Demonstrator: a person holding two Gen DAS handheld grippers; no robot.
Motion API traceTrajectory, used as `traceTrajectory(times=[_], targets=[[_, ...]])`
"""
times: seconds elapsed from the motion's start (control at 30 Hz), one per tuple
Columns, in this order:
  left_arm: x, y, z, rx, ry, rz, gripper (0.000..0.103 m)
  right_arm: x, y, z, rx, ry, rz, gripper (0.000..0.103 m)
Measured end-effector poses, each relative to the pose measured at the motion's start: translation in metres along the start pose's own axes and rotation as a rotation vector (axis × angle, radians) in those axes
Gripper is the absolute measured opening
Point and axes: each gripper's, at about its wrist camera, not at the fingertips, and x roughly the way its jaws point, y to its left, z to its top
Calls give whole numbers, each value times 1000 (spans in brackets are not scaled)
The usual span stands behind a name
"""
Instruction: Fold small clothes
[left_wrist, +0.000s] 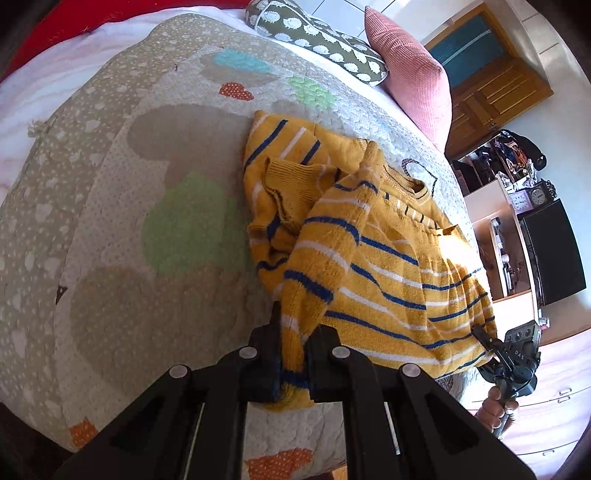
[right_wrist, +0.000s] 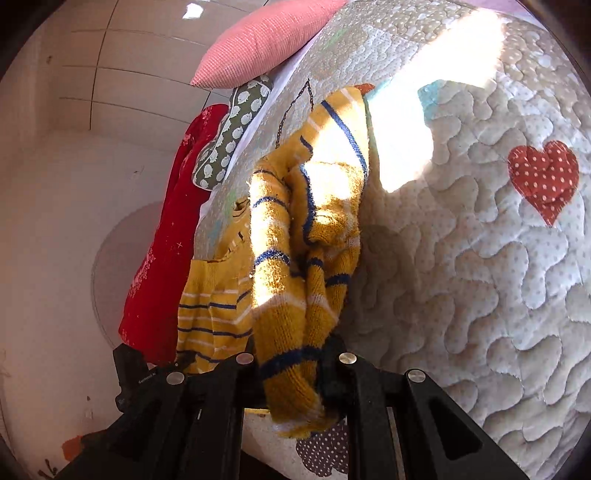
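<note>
A small yellow knitted sweater (left_wrist: 373, 254) with blue and white stripes lies crumpled on a quilted bedspread (left_wrist: 122, 192). My left gripper (left_wrist: 291, 363) is shut on the sweater's near hem, and knit bunches between its black fingers. In the left wrist view my right gripper (left_wrist: 487, 341) pinches the hem at the sweater's right corner, held by a hand (left_wrist: 495, 406). In the right wrist view the right gripper (right_wrist: 295, 384) is shut on a thick fold of the sweater (right_wrist: 295, 258), and the left gripper's body (right_wrist: 136, 373) shows at the lower left. The sleeves lie folded over the body.
A pink cushion (left_wrist: 410, 70) and a green patterned pillow (left_wrist: 317, 37) lie at the bed's far end. A red blanket (right_wrist: 166, 258) lies along one edge. Wooden furniture (left_wrist: 495, 92), cluttered shelves and a dark screen (left_wrist: 554, 251) stand beyond the bed.
</note>
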Motion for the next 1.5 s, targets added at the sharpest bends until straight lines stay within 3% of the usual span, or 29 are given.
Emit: traceTrajectory(times=[0.1, 0.2, 0.27, 0.43, 0.5, 0.6, 0.67, 0.7, 0.8, 0.87, 0.93, 0.97, 1.1, 1.17, 1.27, 1.37, 1.47, 1.5], targets=[[-1, 8, -21, 10, -17, 65, 11, -7, -15, -25, -17, 6, -67, 18], [-13, 19, -23, -15, -41, 54, 16, -22, -22, -33, 11, -50, -82, 26], [-30, 22, -23, -14, -79, 47, 16, -39, -10, -31, -21, -113, -123, 41], [-67, -1, -21, 96, -213, 198, 23, -70, 35, -13, -158, -261, -233, 43], [-71, -18, -13, 137, -238, 183, 28, -66, 52, 0, -210, -269, -248, 43], [-59, -49, 1, 192, -228, 68, 40, -42, 75, 14, -263, -234, -210, 43], [-38, -71, 12, 245, -195, -40, 45, -11, 86, 19, -287, -169, -176, 43], [-25, -80, 17, 255, -176, -54, 45, 7, 88, 23, -288, -123, -156, 43], [22, -90, 41, 246, -117, 16, 45, 54, 82, 33, -284, -43, -205, 43], [49, -82, 57, 226, -114, 142, 45, 72, 73, 43, -311, -63, -307, 42], [72, -61, 72, 177, -66, 215, 39, 79, 58, 56, -285, -82, -320, 40], [77, -48, 76, 144, -55, 186, 34, 77, 52, 60, -267, -105, -318, 39], [65, -23, 83, 60, -56, 43, 33, 69, 41, 67, -217, -128, -287, 38], [53, -17, 80, 35, -62, 26, 33, 60, 48, 61, -240, -150, -320, 38], [28, -16, 69, 42, -96, 58, 35, 43, 72, 43, -312, -180, -349, 41], [3, -8, 60, 57, -142, 139, 49, 27, 95, 17, -373, -180, -302, 43], [-9, 8, 60, 33, -134, 125, 54, 29, 123, -19, -475, -144, -270, 49], [-11, 13, 60, 18, -120, 98, 61, 37, 133, -33, -522, -119, -271, 51]])
